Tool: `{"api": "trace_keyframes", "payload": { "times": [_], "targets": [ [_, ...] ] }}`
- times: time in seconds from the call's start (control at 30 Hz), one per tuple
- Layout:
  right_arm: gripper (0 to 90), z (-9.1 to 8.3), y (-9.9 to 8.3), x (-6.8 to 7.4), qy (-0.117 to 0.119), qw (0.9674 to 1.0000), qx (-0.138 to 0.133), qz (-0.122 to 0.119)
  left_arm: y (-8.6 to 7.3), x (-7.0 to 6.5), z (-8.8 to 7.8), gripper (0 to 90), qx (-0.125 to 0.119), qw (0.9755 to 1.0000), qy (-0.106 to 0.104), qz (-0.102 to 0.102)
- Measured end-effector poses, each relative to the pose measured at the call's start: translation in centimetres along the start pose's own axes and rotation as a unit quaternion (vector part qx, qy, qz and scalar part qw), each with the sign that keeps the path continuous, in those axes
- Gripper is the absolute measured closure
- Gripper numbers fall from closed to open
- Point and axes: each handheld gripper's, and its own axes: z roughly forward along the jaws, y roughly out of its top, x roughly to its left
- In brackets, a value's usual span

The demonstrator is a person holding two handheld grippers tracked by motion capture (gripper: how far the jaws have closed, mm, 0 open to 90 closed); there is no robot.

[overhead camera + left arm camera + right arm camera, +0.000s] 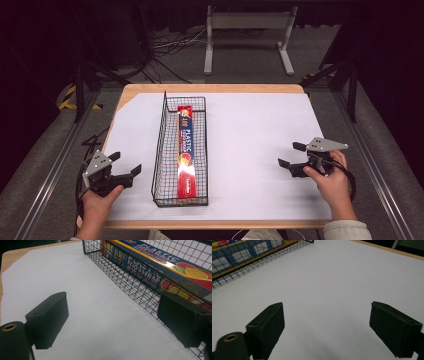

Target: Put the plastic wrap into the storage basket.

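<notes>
Spread wide on both sides: left gripper (pixel 126 167) with jaws apart and nothing between them, right gripper (pixel 291 156) likewise gaping and empty. Held by the left hand (pixel 96 202) at the near left corner of the table (pixel 215 89), just left of the wire basket (pixel 161 145), jaws pointing right toward its mesh side. Held by the right hand (pixel 332 184) at the near right, well apart from the basket, jaws pointing left across bare white paper (pixel 250 145).

Lying flat inside the basket, lengthwise from near to far: a long box of plastic food wrap (pixel 186 150), red and blue with fruit printed near one end. Basket standing left of centre on the paper, long and narrow, its left wall taller than the right.

From the left gripper view: fingers (pixel 48 318) black and blocky, one over plain paper, the other just beside the basket mesh (pixel 130 275), the wrap box (pixel 160 267) visible through the wires; whether that finger touches the mesh, cannot tell. From the right gripper view: fingers (pixel 268 327) hovering over empty white sheet, basket (pixel 249 257) off at the upper left, wooden table edge (pixel 387 250) along the far side
</notes>
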Motion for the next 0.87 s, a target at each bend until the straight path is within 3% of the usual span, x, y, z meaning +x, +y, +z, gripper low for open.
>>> {"api": "trace_keyframes", "payload": {
  "times": [0.27,0.4,0.57,0.87],
  "targets": [
    [13.5,0.9,-2.0,0.3,0.002,0.9999,0.012,0.005,-0.2,-0.2,0.6,10.5,0.009,0.9999,-0.007,0.010],
    [13.5,1.0,-2.7,0.4,-0.004,0.9999,0.005,0.016,-0.5,-0.1,0.8,10.5,0.015,0.9998,-0.009,0.012],
    [13.5,0.9,-2.7,0.7,-0.015,0.9998,0.007,0.008,-0.7,0.2,1.3,9.8,0.027,0.9993,-0.024,-0.008],
    [11.5,0.3,-2.6,0.9,-0.018,0.9996,0.002,0.024,-1.0,0.1,1.8,9.4,0.043,0.9989,-0.019,-0.002]
  ]
}}
